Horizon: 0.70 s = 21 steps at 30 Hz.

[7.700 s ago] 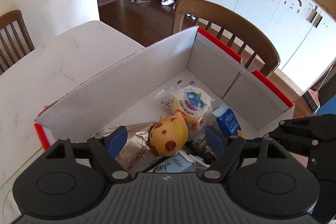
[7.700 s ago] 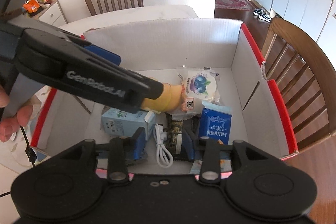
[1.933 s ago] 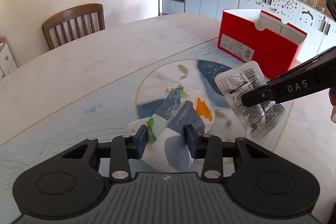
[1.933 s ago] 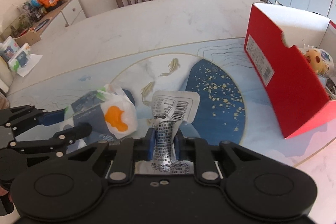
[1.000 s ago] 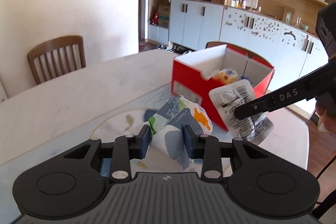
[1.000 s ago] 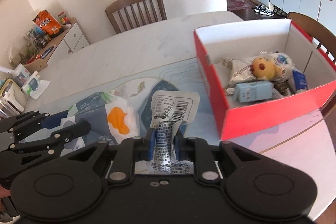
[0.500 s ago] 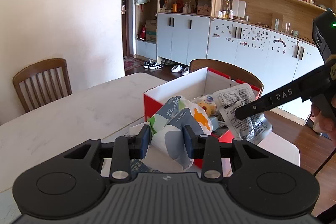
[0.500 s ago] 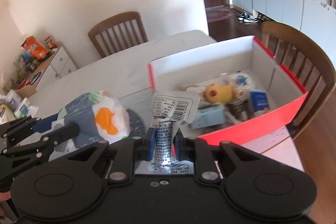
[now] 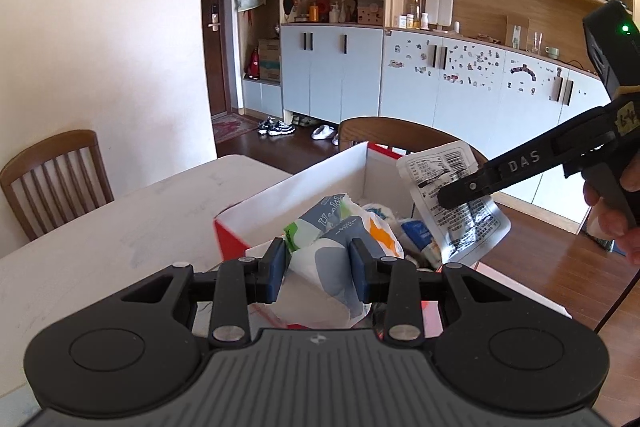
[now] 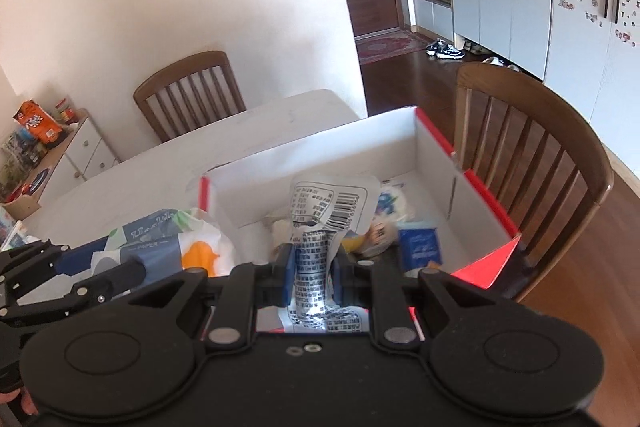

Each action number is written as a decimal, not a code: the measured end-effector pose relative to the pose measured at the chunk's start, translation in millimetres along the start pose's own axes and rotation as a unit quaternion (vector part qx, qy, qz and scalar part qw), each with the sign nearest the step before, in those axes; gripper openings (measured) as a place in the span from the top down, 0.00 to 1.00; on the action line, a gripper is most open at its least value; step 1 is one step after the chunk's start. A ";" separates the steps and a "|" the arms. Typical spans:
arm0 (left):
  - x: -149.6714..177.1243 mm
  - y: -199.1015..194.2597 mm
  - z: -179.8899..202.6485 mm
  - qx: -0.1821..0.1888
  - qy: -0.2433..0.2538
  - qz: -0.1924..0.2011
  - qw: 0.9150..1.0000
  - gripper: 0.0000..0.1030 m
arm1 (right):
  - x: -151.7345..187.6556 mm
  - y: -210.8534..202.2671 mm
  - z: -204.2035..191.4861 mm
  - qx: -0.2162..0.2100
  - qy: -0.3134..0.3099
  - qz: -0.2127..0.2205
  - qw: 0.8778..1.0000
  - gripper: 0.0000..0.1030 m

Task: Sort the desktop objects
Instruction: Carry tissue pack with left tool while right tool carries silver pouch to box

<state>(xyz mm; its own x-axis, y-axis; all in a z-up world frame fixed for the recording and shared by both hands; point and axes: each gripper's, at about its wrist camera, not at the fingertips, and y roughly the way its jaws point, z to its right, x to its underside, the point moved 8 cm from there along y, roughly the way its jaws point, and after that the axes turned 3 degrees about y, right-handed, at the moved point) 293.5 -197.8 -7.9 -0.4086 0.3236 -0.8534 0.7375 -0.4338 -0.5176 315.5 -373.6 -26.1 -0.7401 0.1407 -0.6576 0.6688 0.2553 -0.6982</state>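
Sunlit cabinets and open shelves filled the background of my left wrist view, beyond a pale table and a wooden chair. My left gripper was clamped on the tissue pack, which hung in the air over the near end of the red box. That pack looked soft and light, its wrapper puckered where the pads pressed its middle; I judged it would squash rather than slip, and a hold across the waist suited it. To the right, my right gripper showed as a dark beak pinching a silver pouch above the box.

From the right wrist view, that gripper was closed tight on the pouch at its narrow lower part, the printed top standing up over the box's interior. It seemed thin, crinkly and slick, so I judged a grip on the flat seam safest. Inside lay a blue carton and other packets. The tissue pack hung at left, just outside the box's corner.
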 end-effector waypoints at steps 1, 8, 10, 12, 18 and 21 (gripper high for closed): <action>-2.4 2.7 3.6 0.000 0.006 0.001 1.000 0.68 | -2.0 1.8 3.3 0.000 0.000 0.000 1.000 0.83; -10.8 27.0 20.2 0.000 0.037 -0.009 0.999 0.68 | -18.0 16.1 23.1 0.003 -0.002 0.001 1.000 0.83; -10.2 36.3 24.6 0.004 0.040 -0.017 0.999 0.68 | -21.7 20.7 26.6 0.005 -0.005 0.000 1.000 0.83; -9.3 45.1 28.9 0.003 0.048 -0.024 0.999 0.68 | -25.3 26.1 29.3 0.006 -0.012 0.001 1.000 0.83; -6.9 69.7 41.6 0.012 0.061 -0.046 0.997 0.68 | -40.8 48.1 38.5 0.020 -0.038 0.003 0.999 0.83; -1.9 79.2 46.0 0.014 0.069 -0.056 0.996 0.68 | -42.0 63.7 44.5 0.020 -0.036 -0.012 0.999 0.83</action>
<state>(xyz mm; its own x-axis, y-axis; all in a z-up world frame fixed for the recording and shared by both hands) 328.0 -271.5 -50.1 -0.4081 0.4828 -0.7748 0.6751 -0.4117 -0.6121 392.3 -405.8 -55.6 -0.7500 0.0659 -0.6582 0.6544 0.2190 -0.7237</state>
